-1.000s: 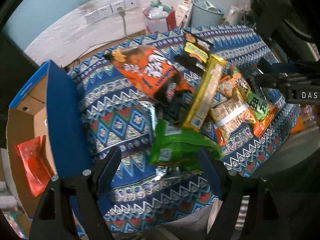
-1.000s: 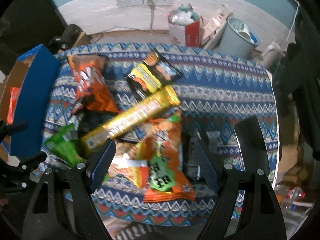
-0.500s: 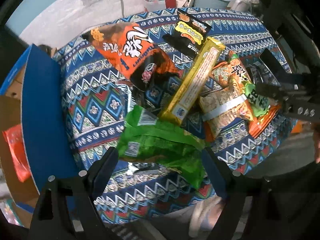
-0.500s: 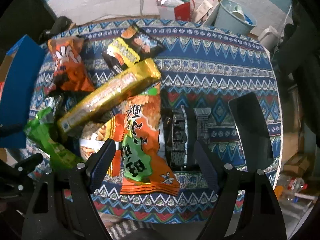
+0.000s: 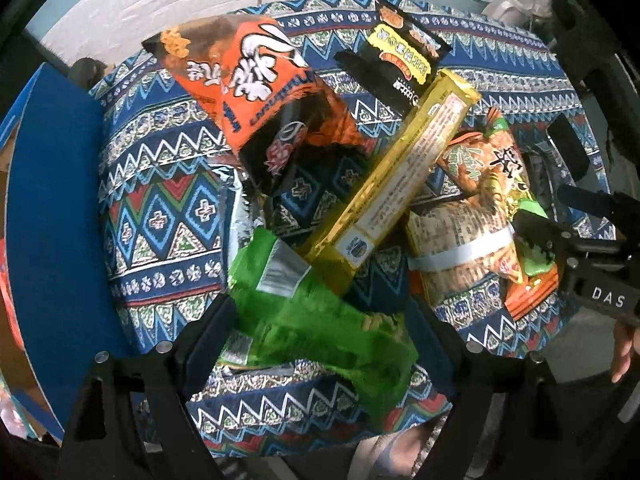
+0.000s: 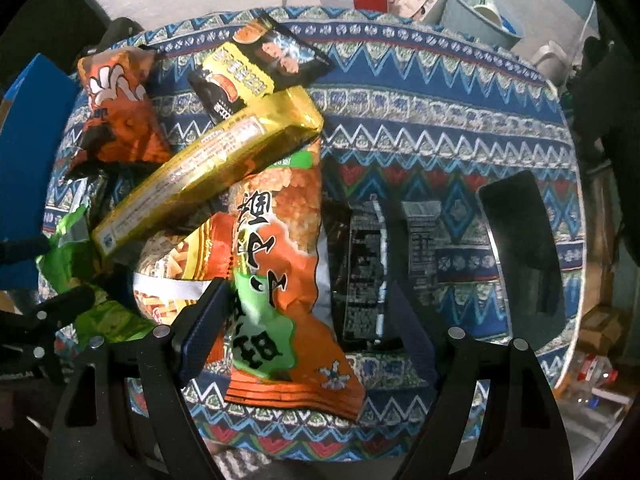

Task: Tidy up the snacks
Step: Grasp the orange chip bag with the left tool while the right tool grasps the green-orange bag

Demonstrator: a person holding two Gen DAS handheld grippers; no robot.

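The left gripper [image 5: 320, 320] is straddling the green packet [image 5: 320, 320], jaws wide. The right gripper [image 6: 304, 312] is straddling the orange packet [image 6: 288, 264], jaws wide, on the patterned tablecloth [image 6: 440, 120].

both views: strong fisheye bending, black vignette at the corners. light is soft and even, indoor, moderately bright; shadows weak. specular glare on the gold packet [image 6: 208, 176] and on the foil seam of the green bag [image 5: 320, 320], which is smeared by motion blur. fine print is soft; the far background is pale and washed out.
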